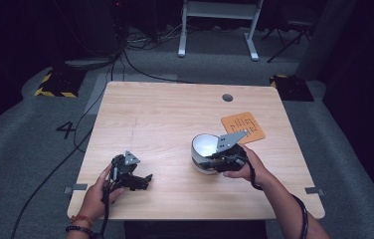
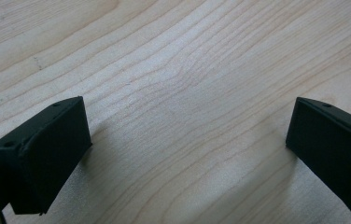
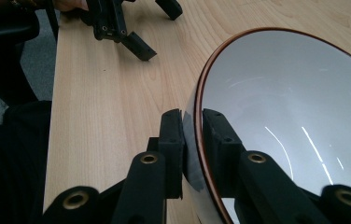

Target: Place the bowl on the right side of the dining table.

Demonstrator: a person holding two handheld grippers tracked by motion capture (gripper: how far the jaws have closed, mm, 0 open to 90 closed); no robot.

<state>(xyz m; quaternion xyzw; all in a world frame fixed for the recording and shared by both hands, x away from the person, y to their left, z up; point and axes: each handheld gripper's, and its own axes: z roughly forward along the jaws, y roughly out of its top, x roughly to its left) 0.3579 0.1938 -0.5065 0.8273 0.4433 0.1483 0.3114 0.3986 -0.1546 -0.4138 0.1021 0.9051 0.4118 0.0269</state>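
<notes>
A white bowl (image 1: 204,144) with a thin brown rim stands right of the table's middle. My right gripper (image 1: 209,162) is shut on its near wall. In the right gripper view, one jaw presses the outside and the other the inside of the bowl (image 3: 285,112), with the right gripper (image 3: 193,126) clamped over the rim. My left gripper (image 1: 142,180) rests low at the front left of the wooden table (image 1: 165,114), held in a hand. Its jaws stand wide apart over bare wood, with nothing between them (image 2: 187,140). The left gripper (image 3: 157,28) also appears far off in the right gripper view.
An orange card (image 1: 243,127) lies flat just behind and to the right of the bowl. A round cable hole (image 1: 227,97) sits near the table's far edge. Cables trail over the grey floor to the left, and a white desk frame stands at the back.
</notes>
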